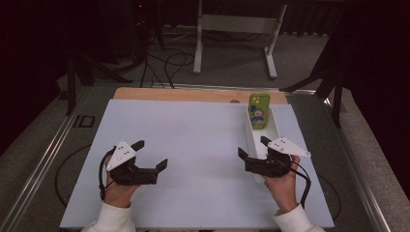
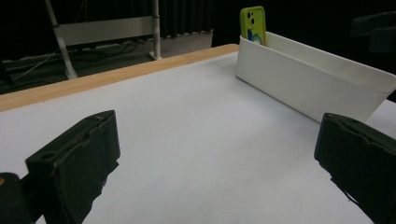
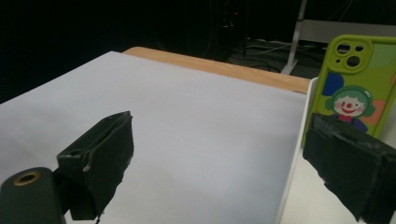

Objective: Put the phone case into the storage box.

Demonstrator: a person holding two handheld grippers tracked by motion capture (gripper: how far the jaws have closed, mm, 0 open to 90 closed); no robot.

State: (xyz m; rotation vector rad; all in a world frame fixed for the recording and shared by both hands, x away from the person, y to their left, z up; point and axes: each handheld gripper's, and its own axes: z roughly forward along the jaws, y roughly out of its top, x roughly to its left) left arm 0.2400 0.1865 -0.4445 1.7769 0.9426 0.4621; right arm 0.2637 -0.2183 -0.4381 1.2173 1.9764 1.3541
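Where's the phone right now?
In the high view the green phone stands propped at the far end of the long white tray on the table's right side, beyond the right tongs, which straddle the tray's near wall.

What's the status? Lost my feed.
Left gripper open, empty. Right gripper open, jaws straddling white tray wall. Green phone leaning in tray's far end. Nothing blocking.

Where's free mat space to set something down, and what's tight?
Free: the white mat from its left edge across to the white tray, and between the left gripper and right gripper. Tight: the right side, where the tray holds the green phone and the right gripper straddles the tray's near wall.
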